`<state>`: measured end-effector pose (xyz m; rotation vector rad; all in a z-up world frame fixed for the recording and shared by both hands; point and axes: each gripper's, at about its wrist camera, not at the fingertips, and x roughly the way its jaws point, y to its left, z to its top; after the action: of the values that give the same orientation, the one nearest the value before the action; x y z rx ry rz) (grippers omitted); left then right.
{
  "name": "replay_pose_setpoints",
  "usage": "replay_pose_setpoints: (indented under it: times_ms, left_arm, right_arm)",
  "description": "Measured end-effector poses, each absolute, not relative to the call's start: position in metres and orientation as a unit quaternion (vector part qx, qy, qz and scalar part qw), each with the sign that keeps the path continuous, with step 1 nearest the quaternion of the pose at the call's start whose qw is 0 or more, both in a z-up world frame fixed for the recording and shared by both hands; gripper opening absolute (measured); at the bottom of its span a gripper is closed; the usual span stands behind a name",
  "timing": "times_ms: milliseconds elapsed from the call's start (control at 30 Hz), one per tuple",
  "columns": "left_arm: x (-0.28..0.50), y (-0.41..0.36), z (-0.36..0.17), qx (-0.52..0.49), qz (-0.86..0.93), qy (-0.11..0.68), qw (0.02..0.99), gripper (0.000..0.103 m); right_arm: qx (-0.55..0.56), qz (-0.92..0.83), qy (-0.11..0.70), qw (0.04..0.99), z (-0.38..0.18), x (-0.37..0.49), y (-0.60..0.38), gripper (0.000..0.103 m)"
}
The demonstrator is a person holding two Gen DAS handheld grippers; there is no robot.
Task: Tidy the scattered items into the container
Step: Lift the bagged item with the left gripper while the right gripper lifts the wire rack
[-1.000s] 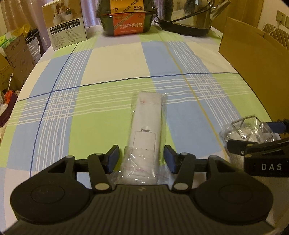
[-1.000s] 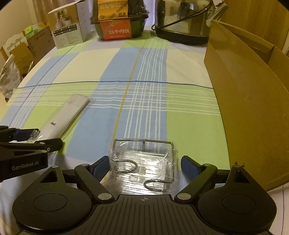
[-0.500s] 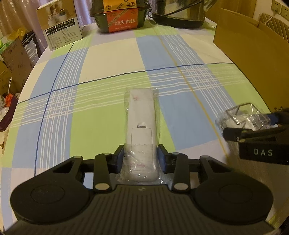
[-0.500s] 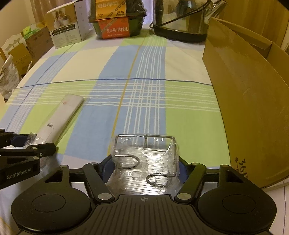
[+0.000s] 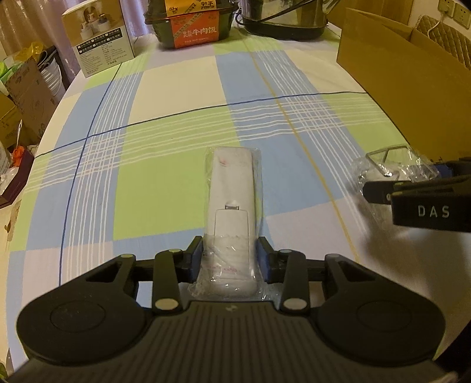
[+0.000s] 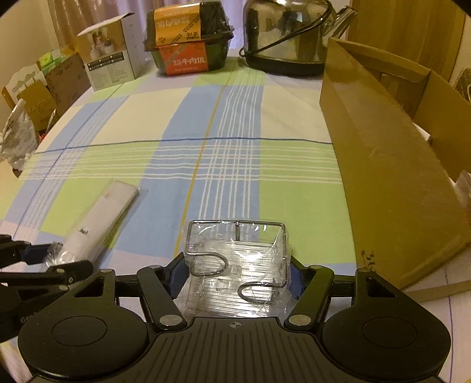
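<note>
Gripping bagged white remote [image 5: 231, 218], left gripper [image 5: 230, 257] jaws closed; right gripper [image 6: 237, 272] clamps wrapped wire rack [image 6: 237, 253].

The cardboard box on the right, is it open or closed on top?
Open. The cardboard box has its flap standing up, and the right wrist view looks past the near wall into its interior.

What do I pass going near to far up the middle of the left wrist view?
Left gripper shut on the bagged white remote → bare checked tablecloth → orange-labelled food tub at the far edge.
</note>
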<state>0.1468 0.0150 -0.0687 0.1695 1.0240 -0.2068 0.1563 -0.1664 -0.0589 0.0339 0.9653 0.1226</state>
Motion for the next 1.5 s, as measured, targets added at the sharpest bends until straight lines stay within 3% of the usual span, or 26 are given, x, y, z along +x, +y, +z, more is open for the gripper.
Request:
replay_pose_setpoints:
  times_ms: [1500]
  left_arm:
    - [0.087,-0.020,0.040,0.053,-0.104,0.428,0.896,0.033]
  right_arm:
    - [0.052,0.062,0.374,0.924,0.043,0.083,-0.196,0.068]
